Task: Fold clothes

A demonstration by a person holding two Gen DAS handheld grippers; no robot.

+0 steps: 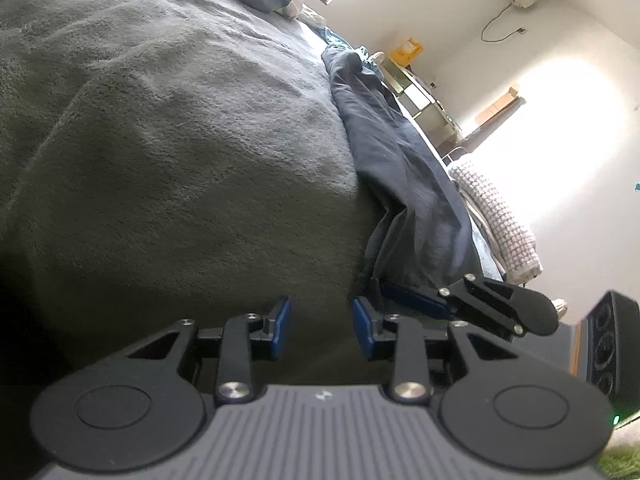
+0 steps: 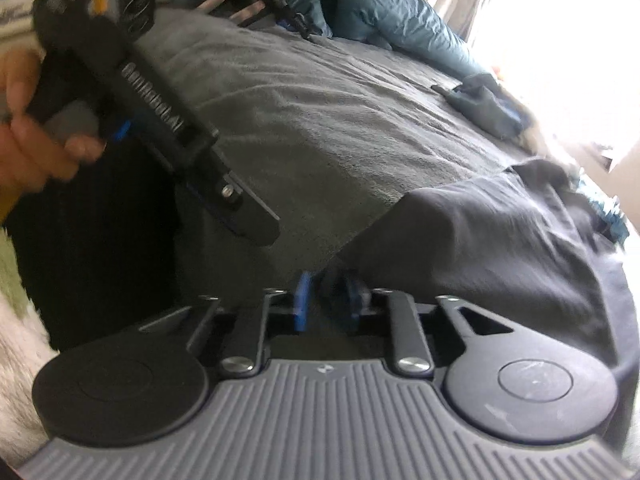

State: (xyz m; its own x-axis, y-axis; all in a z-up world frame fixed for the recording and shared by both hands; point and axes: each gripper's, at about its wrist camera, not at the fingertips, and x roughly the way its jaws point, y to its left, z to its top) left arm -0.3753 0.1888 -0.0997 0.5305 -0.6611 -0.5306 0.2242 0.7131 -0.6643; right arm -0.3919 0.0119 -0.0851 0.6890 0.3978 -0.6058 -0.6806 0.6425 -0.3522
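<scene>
A dark navy garment [image 1: 404, 168] lies along the edge of a bed covered by a grey fleece blanket [image 1: 168, 128]. My left gripper [image 1: 322, 326] is open and empty, just left of the garment's near corner. My right gripper [image 1: 420, 300] reaches in from the right with its fingers at that corner. In the right wrist view the garment [image 2: 500, 240] drapes over the bed edge, and my right gripper [image 2: 326, 300] has dark cloth between its blue pads, shut on it. The left gripper [image 2: 168, 128] shows at upper left, held by a hand.
A teal quilted jacket [image 2: 392, 12] and other clothes are heaped at the far end of the bed. A white checked towel [image 1: 496, 216] lies past the garment. A smaller dark cloth [image 2: 484, 104] sits near the far bed edge. Shelves [image 1: 420, 100] stand by the wall.
</scene>
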